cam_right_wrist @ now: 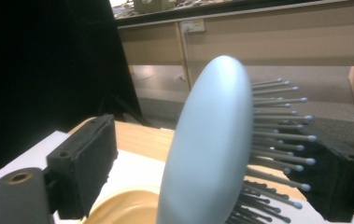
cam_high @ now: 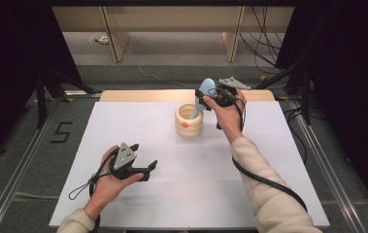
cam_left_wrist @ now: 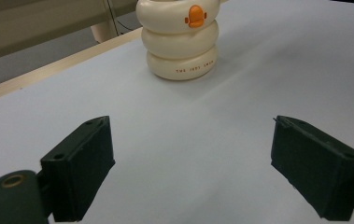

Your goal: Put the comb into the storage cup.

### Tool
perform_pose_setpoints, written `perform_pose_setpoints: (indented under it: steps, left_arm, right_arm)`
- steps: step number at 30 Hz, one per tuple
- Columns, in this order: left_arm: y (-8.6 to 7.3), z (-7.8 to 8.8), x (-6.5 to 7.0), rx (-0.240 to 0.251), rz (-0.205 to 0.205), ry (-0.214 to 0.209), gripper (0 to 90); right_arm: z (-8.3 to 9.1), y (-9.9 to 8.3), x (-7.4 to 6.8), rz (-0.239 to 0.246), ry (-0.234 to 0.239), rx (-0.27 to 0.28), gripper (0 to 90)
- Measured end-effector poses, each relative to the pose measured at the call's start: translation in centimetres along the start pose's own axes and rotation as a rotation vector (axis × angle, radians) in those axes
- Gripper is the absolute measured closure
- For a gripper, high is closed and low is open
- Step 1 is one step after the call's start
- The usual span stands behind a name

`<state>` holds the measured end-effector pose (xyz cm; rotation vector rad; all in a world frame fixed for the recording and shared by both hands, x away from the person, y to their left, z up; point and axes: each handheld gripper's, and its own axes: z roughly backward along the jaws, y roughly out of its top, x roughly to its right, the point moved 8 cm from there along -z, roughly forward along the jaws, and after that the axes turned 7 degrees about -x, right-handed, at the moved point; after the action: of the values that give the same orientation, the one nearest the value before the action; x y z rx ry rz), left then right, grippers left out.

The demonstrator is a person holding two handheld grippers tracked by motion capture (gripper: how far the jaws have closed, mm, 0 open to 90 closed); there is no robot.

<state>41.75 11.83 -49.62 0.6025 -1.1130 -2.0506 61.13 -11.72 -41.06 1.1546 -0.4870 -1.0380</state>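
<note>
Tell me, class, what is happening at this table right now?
A person works at a white table with a gripper in each hand. The right gripper is at a cream ringed holder, where a pale blue hairbrush stands handle-down in the opening. The brush head sits between the open jaws, which do not press on it, its bristles toward one jaw. The left gripper rests near the table's front, jaws open and empty, pointing toward the holder.
</note>
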Motion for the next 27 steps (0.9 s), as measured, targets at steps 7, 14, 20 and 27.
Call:
perform_pose_setpoints:
  steps: [7,14,20,27]
  left_arm:
    - [0.0,0.0,0.0,-0.002,0.0,0.002,12.7]
    - [-0.1,-0.1,0.0,-0.005,0.001,0.001,12.7]
    - [-0.1,-0.1,0.0,-0.007,0.001,0.001,12.7]
    - [-0.2,-0.2,0.0,-0.009,0.005,0.002,12.7]
  right_arm:
    - [0.5,0.0,-0.1,0.019,-0.006,-0.012,11.4]
    - [1.3,0.0,0.0,0.028,-0.007,-0.013,9.4]
    - [2.3,0.0,0.2,0.042,-0.005,-0.008,8.0]
    - [3.3,-0.4,0.7,0.066,-0.019,-0.014,7.0]
